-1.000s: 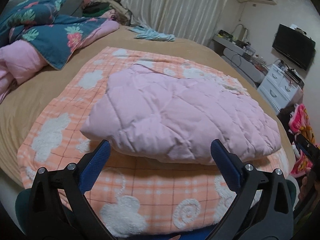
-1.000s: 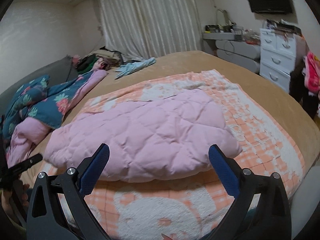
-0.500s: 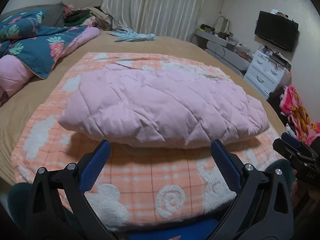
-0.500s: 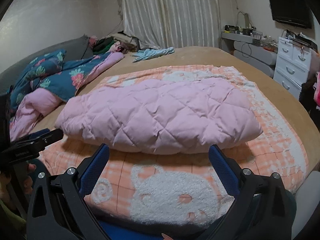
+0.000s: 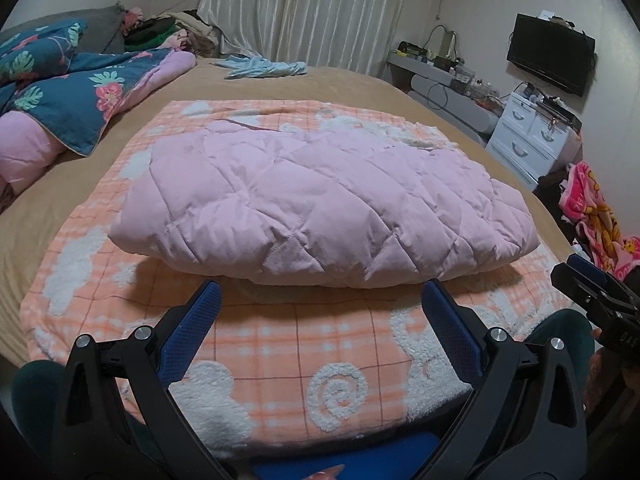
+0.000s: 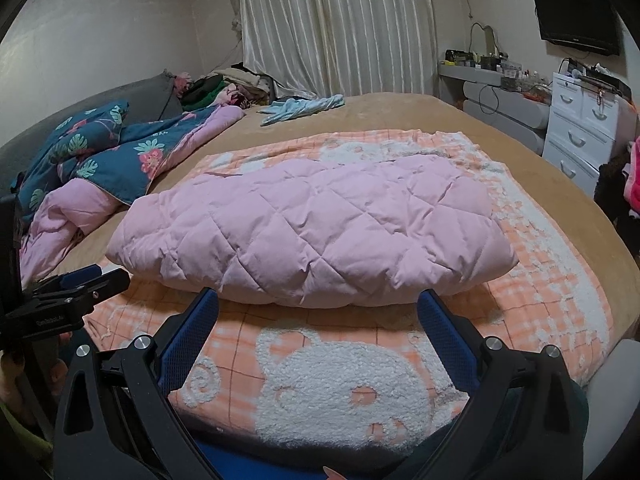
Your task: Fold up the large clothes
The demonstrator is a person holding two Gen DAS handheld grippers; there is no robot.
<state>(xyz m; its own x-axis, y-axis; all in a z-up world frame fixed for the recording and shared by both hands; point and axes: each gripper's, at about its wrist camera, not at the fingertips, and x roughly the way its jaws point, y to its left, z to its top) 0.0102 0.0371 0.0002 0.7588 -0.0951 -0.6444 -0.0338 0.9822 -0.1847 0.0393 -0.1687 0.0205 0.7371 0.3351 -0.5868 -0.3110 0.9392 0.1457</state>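
Now folded pink quilted jacket (image 5: 320, 204) on blanket (image 5: 304, 348); both jaws apart.

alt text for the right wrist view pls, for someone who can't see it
A folded pink quilted jacket lies on an orange checked blanket spread over a tan bed. The right gripper hovers open just in front of it, holding nothing. The left gripper shows at the left edge.

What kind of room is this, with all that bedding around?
Most likely a home bedroom. A wide bed fills the room, with a pink padded jacket lying on an orange blanket. A white chest of drawers and a wall television stand nearby.
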